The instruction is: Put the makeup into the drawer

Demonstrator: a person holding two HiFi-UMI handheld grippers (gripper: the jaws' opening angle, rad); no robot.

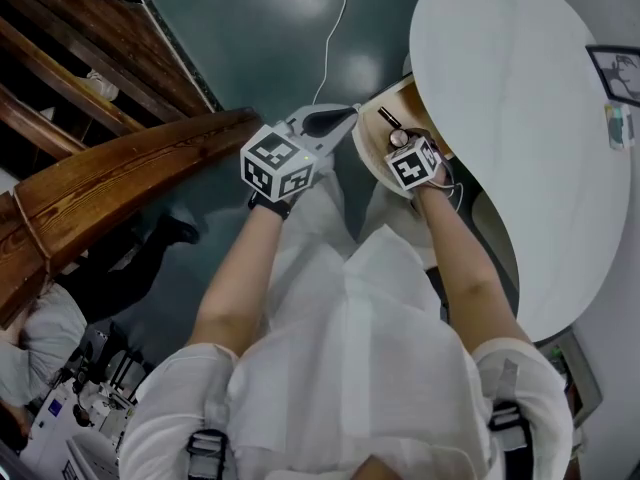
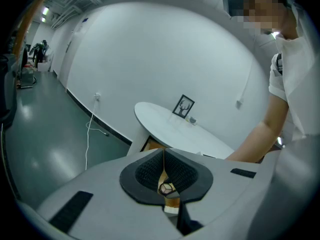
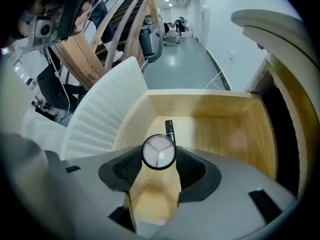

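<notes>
- Grips the round compact in the right gripper, pinched by the rim with its flat face turned up toward the camera, so the underside stays free for setting down.
- Shows those jaws part-way apart, one pad pressed on each side of the rim, with no slack to be seen.
- Hangs the compact over the open wooden drawer, above the bare bottom and not touching the wood, most likely lined up for a straight lowering.
- Leaves room for a black stick lying on the drawer bottom just beyond the compact, probably another piece of makeup, though too small to name.
- Reaches in from above with a bent wrist in the head view, since the drawer is pulled out from under the white table toward the person.
- Parks the left gripper to the left of the drawer, over the dark floor and clear of the opening, seemingly to stay out of the way.
- Has the left jaws brought together with only a thin slit between the pads, gripping nothing; lets through just a sliver of the wood beyond.
- Calls next for lowering until the compact rests flat, then easing the right jaws apart.
- Risks a roll on the rim if let go tilted.
</notes>
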